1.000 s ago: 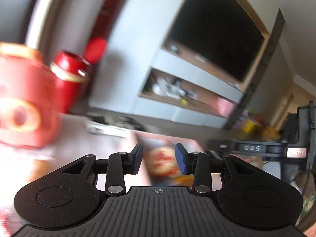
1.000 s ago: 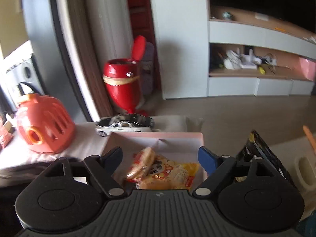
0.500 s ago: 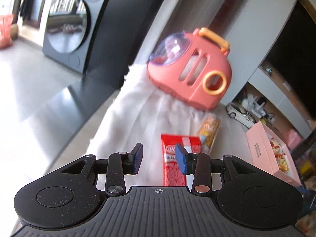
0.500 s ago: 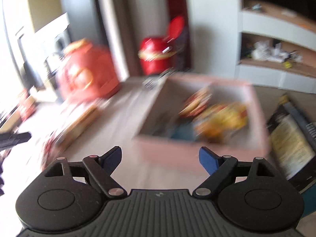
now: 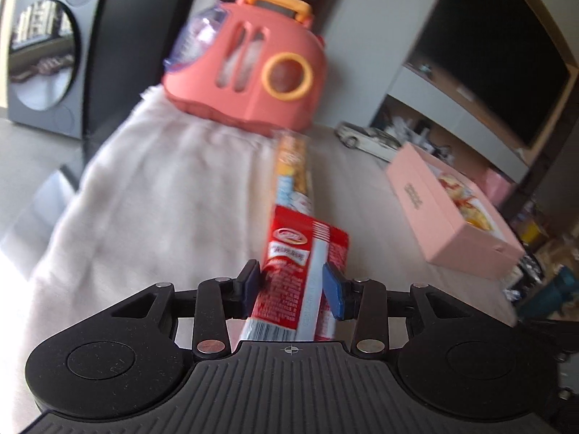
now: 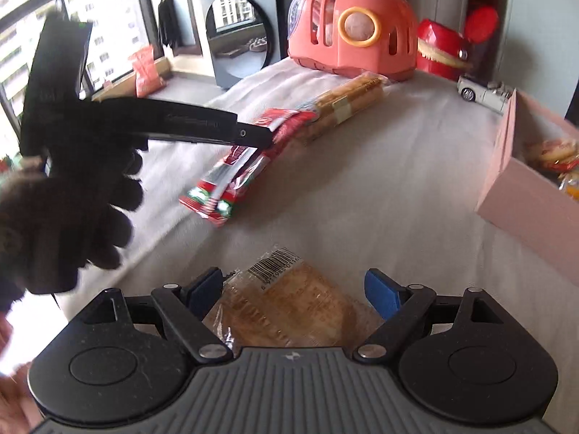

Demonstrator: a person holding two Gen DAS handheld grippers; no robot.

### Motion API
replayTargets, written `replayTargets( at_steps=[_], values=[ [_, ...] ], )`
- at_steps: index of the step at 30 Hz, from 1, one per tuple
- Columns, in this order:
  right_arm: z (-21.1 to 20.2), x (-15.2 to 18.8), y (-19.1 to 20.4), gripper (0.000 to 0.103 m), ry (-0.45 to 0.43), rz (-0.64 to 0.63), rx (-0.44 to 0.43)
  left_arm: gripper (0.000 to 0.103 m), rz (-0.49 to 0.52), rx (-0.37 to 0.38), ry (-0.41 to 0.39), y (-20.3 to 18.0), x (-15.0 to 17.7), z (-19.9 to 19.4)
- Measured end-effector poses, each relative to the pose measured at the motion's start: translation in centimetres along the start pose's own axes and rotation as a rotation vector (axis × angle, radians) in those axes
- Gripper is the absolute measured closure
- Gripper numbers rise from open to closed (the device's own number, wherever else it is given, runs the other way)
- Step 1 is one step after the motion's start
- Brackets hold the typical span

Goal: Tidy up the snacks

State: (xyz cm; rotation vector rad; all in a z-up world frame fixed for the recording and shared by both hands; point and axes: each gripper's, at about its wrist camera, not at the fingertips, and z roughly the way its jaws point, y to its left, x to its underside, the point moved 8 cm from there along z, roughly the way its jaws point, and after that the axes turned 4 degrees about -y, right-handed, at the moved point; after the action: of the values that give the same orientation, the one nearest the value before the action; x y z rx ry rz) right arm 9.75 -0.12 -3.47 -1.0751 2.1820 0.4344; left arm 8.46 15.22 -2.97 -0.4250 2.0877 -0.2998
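Note:
A red snack packet [image 5: 296, 275] sits between the blue pads of my left gripper [image 5: 291, 284], which is around it; the right wrist view shows this packet [image 6: 231, 177] tilted under the left gripper [image 6: 253, 135]. A long biscuit packet [image 5: 294, 166] lies beyond it on the white cloth [image 5: 163, 195]. My right gripper [image 6: 295, 289] is open, its pads on either side of a clear-wrapped brown snack [image 6: 289, 307]. The pink box [image 5: 452, 217] holds several snacks at the right.
A coral toy carrier [image 5: 249, 68] stands at the cloth's far end. A white toy car [image 5: 369, 139] lies behind the box. A red bin [image 6: 441, 50] and a washing machine [image 6: 239, 25] stand beyond the table edge.
My left gripper moved forward over the red packet, which now lies between its pads. My right gripper swung left from the pink box to the clear-wrapped snack.

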Motion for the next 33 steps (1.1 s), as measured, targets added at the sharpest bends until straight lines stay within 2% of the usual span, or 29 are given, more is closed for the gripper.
replayTargets(
  at_steps=[5,9,11,14,17,20,22,25,28,31,33],
  values=[
    [-0.7,1.6,-3.1,0.014,-0.008,0.051,0.081,0.060,0.054,0.061,0.090,-2.6,1.9,1.0],
    [-1.5,2.2,-4.7,0.013,-0.034,0.079,0.130,0.060,0.246,0.047,0.122,-5.0,3.5,0.8],
    [-1.9,2.5,-5.2,0.012,-0.048,0.081,0.150,0.059,0.307,0.047,0.135,-5.7,3.9,0.5],
    [-2.2,2.8,-5.5,0.012,-0.065,0.083,0.157,0.059,0.325,0.073,0.126,-6.4,3.6,-0.1],
    [-2.1,2.9,-5.6,0.011,-0.076,0.082,0.154,0.059,0.313,0.061,0.063,-6.6,1.0,-0.2],
    [-1.7,3.0,-5.9,0.008,-0.073,0.094,0.155,0.060,0.256,-0.019,-0.043,-5.5,-3.7,1.3],
    [-1.4,2.9,-6.0,0.008,-0.074,0.112,0.153,0.060,0.264,-0.091,-0.078,-4.4,-6.3,3.4],
    [-1.4,3.1,-6.1,0.007,-0.082,0.129,0.153,0.060,0.288,-0.172,-0.031,-2.9,-7.7,7.8],
    [-1.5,3.3,-6.1,0.006,-0.091,0.137,0.153,0.057,0.271,-0.156,0.035,-2.0,-7.0,10.9],
    [-1.7,2.9,-5.8,0.006,-0.088,0.122,0.163,0.062,0.250,-0.162,0.035,-1.3,-5.9,10.9],
    [-2.1,2.2,-5.1,0.006,-0.108,0.092,0.158,0.063,0.200,-0.110,0.050,-1.2,-4.8,9.6]
  ],
)
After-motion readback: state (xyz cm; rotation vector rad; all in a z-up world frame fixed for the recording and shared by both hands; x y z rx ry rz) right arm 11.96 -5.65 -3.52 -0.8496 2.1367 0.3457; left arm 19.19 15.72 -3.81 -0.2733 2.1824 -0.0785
